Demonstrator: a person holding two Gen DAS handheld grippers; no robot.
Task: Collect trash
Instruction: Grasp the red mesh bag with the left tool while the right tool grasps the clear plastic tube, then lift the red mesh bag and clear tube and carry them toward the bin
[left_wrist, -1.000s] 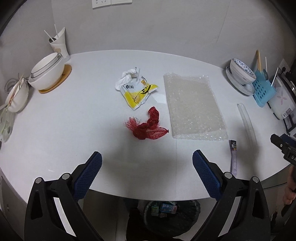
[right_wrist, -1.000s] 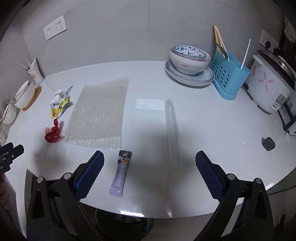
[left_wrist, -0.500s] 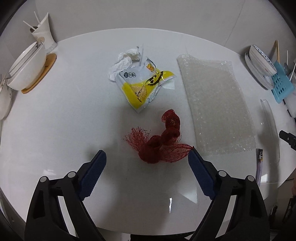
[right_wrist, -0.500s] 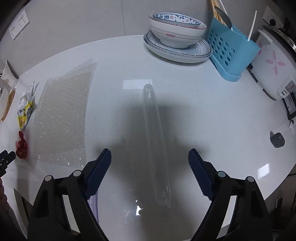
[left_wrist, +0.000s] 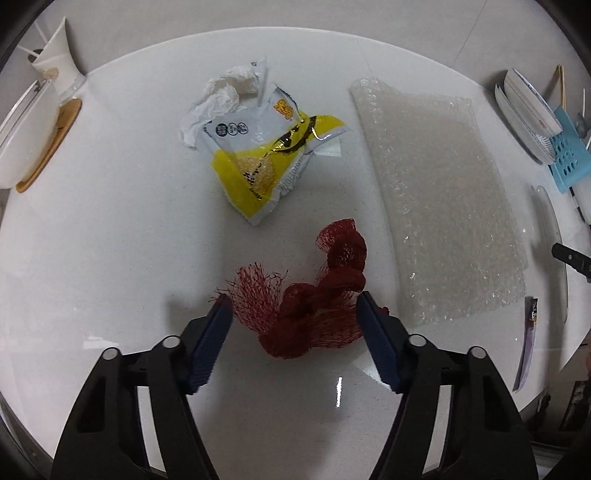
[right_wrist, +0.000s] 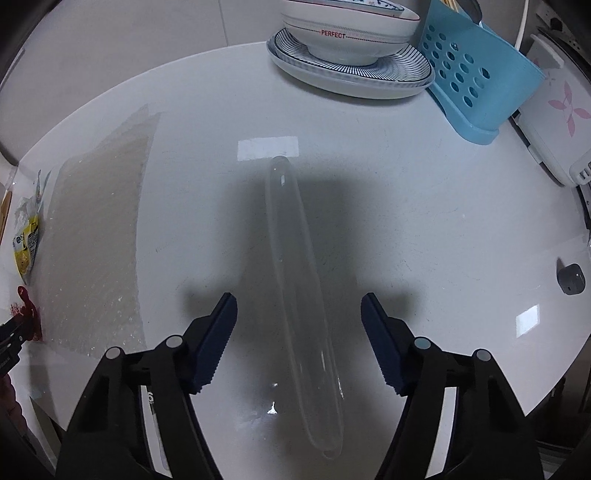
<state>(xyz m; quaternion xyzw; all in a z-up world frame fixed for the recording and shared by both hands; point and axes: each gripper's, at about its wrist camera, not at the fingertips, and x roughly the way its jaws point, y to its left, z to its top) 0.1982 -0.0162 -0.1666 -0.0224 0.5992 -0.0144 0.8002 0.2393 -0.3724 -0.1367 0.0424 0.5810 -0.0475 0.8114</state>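
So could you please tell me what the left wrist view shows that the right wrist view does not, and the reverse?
Only the left wrist view shows the crumpled white tissue, the tall white cup, and the left claw closing around the red mesh bag.

Only the right wrist view shows the floral rice cooker, the small dark grey object, and the right claw closing around the clear plastic sleeve.

Both show the bubble wrap sheet, the yellow snack wrapper, the blue utensil holder and the patterned bowl on its striped plate.
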